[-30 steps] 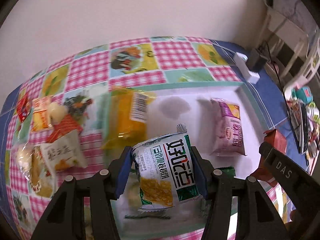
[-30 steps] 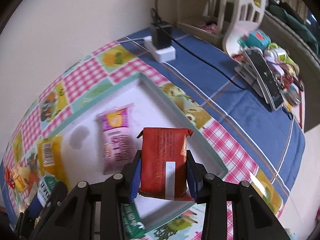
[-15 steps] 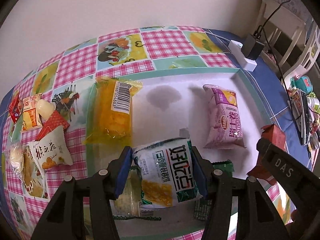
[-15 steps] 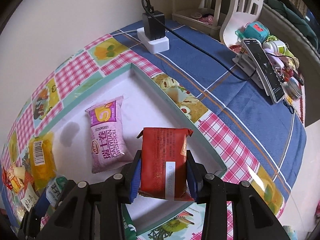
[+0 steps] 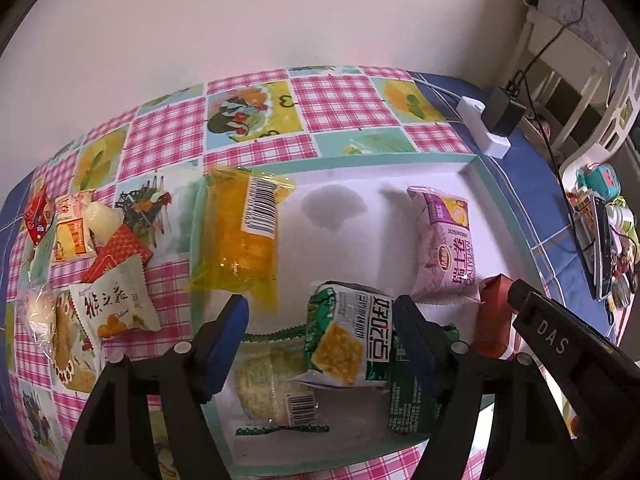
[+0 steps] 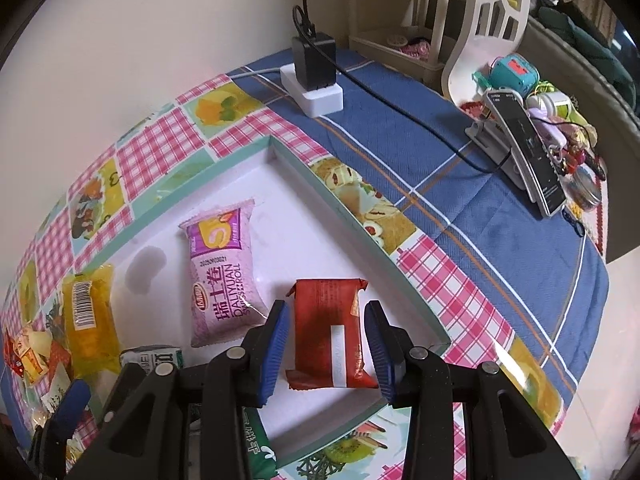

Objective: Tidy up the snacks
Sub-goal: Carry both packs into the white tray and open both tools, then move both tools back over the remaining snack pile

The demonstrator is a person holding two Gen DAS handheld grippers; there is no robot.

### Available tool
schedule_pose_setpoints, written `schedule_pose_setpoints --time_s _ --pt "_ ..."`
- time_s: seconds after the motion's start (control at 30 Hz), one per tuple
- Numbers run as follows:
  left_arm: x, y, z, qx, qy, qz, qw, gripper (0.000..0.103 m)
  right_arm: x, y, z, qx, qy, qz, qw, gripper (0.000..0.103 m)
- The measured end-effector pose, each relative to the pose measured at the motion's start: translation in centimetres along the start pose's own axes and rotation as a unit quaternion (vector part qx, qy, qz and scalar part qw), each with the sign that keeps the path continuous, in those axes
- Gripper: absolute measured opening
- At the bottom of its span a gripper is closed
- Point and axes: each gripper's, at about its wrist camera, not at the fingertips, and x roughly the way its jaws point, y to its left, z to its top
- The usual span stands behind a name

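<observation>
Left tongs (image 5: 320,332): spread wide, green-white packet (image 5: 346,340) leaning on right finger.
Right tongs (image 6: 326,344): parted, red packet (image 6: 328,340) loose between, long axis near-to-far.
Hidden: red packet's near end, in white tray (image 6: 304,208).

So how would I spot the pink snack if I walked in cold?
Find the shallow white tray with a teal rim on the checked tablecloth. The pink packet lies flat mid-tray, beside a red packet; only it shows a swiss roll picture.

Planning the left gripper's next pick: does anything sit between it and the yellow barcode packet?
Nothing visible does. The yellow packet lies just ahead of the left gripper's left finger; the green-white packet leans against its right finger, off to the side.
</observation>
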Motion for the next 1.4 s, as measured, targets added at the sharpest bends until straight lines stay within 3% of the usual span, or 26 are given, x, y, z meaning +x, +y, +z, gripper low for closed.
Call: schedule_pose_setpoints --time_s 0.33,0.4,0.43,0.53,0.77,0.93,1.0,1.1,1.4 --pt "-1.9 2.8 0.5 -0.033 -0.011 0.004 0.9994 0.076 -1.3 1.5 -0.4 -0.025 -0.017 0.012 0.999 0.043" --pt "-2.2 3.7 0.5 -0.044 -0.013 0.008 0.9989 0.084 -1.3 1.9 -0.6 -0.033 -0.016 0.017 0.999 0.043" --pt "-2.3 4.2 0.6 -0.050 -0.014 0.010 0.9986 0.092 -1.2 2.1 -0.7 -0.036 -0.014 0.019 0.999 0.043" --pt "-2.6 5.4 0.6 -0.061 -0.018 0.019 0.9978 0.093 -1.0 2.6 -1.0 -0.046 -0.008 0.026 0.999 0.044" --pt "-2.8 7.9 0.5 -0.088 -0.019 0.033 0.9954 0.095 -0.7 4.5 -2.0 -0.083 -0.001 0.045 0.995 0.072" --pt "-2.5 9.0 0.5 -0.096 -0.015 0.036 0.9946 0.097 -0.7 5.1 -2.3 -0.097 -0.005 0.052 0.994 0.085" --pt "-2.3 9.5 0.4 -0.103 -0.011 0.033 0.9941 0.097 -0.6 5.4 -2.5 -0.100 -0.005 0.053 0.994 0.089" --pt "-1.9 10.3 0.4 -0.116 -0.005 0.018 0.9931 0.097 -0.6 5.7 -2.7 -0.106 -0.007 0.056 0.993 0.102" --pt "-1.2 13.1 0.4 -0.156 -0.003 -0.001 0.9877 0.097 -0.8 6.6 -3.2 -0.119 -0.015 0.061 0.991 0.103"
